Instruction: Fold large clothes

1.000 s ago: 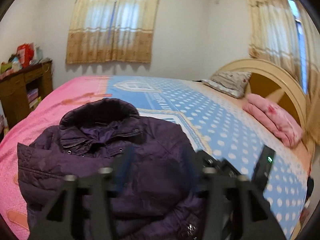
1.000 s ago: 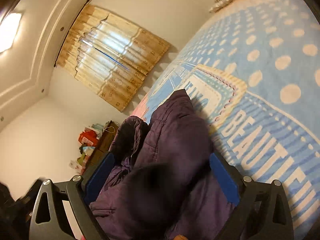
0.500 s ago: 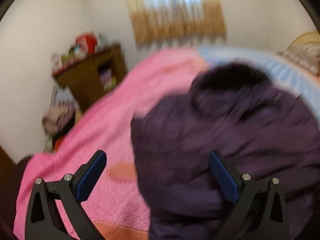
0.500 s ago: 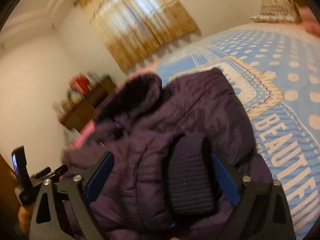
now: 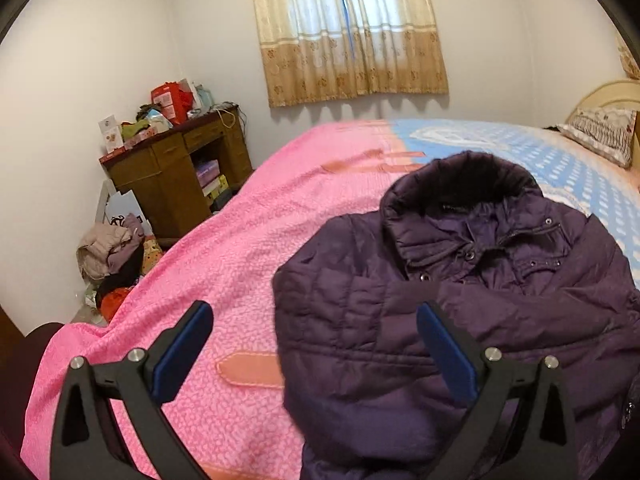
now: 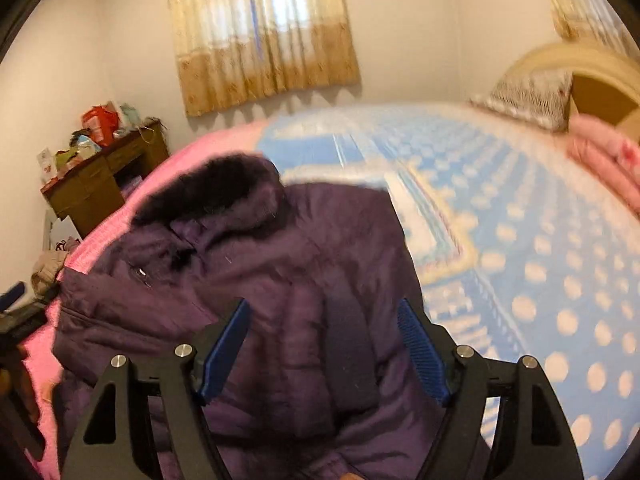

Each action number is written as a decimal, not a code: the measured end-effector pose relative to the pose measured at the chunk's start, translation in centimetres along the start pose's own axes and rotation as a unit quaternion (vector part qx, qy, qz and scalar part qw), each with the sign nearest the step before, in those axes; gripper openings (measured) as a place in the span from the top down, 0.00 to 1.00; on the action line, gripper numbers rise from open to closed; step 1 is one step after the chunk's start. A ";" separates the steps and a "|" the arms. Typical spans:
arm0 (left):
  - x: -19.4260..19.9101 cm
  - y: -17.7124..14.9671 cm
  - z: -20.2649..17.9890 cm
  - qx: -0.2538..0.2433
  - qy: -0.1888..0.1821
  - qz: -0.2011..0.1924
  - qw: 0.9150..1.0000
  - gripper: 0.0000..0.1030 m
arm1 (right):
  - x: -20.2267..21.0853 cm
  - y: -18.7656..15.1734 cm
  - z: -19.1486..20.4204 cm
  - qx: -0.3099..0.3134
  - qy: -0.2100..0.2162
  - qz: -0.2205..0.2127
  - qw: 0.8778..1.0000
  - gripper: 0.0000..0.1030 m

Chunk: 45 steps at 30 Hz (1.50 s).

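A dark purple quilted jacket (image 5: 460, 304) with a furry collar (image 5: 464, 176) lies face up on the bed, across the pink and blue bedspread (image 5: 256, 240). My left gripper (image 5: 314, 344) hovers over the jacket's left shoulder edge, open wide and holding nothing. In the right wrist view the jacket (image 6: 280, 264) fills the foreground. My right gripper (image 6: 324, 348) is above its folded-in sleeve, with the dark ribbed cuff (image 6: 348, 344) between the blue pads (image 6: 420, 352). Its jaws are closing, and a gap still shows on each side of the cuff.
A cluttered wooden desk (image 5: 172, 172) stands at the left wall, with a pile of clothes (image 5: 112, 256) on the floor beside it. At the head of the bed are a pillow (image 5: 600, 132), a folded pink blanket (image 6: 600, 160) and the headboard (image 6: 592, 76). A curtained window (image 5: 344, 28) is behind.
The left gripper swung left from the jacket's middle to its left shoulder, and its jaws widened. The right gripper rolled upright and rose, and its jaws narrowed around the sleeve cuff.
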State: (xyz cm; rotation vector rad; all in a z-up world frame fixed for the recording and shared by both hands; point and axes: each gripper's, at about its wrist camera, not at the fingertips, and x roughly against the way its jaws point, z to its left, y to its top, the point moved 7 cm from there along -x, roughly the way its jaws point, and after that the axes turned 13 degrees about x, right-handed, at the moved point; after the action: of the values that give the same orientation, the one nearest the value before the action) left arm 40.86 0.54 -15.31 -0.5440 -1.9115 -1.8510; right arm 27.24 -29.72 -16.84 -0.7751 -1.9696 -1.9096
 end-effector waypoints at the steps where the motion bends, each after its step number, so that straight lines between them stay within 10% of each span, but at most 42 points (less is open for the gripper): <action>1: -0.6 -0.2 -0.4 -0.004 0.006 0.005 1.000 0.00 | 0.3 0.6 0.7 0.016 0.004 -0.007 1.000 0.25; 5: -2.4 -2.2 -2.4 -0.001 -0.003 0.040 0.999 0.00 | -0.5 1.9 5.6 0.081 0.115 -0.015 0.990 0.25; 11: -4.8 -4.8 -4.6 -0.063 0.025 0.071 0.995 0.00 | -6.8 -1.7 7.0 0.138 0.123 0.091 0.978 0.25; 45: -6.8 -5.9 -3.6 -0.032 0.001 0.121 0.992 0.00 | -8.2 -3.6 7.9 0.173 0.114 0.100 0.973 0.24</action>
State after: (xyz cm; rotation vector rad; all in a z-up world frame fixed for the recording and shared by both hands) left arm 43.39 -3.24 -23.94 -0.7588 -1.7040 -1.7594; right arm 33.18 -23.29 -25.02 -0.6009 -1.9246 -1.4194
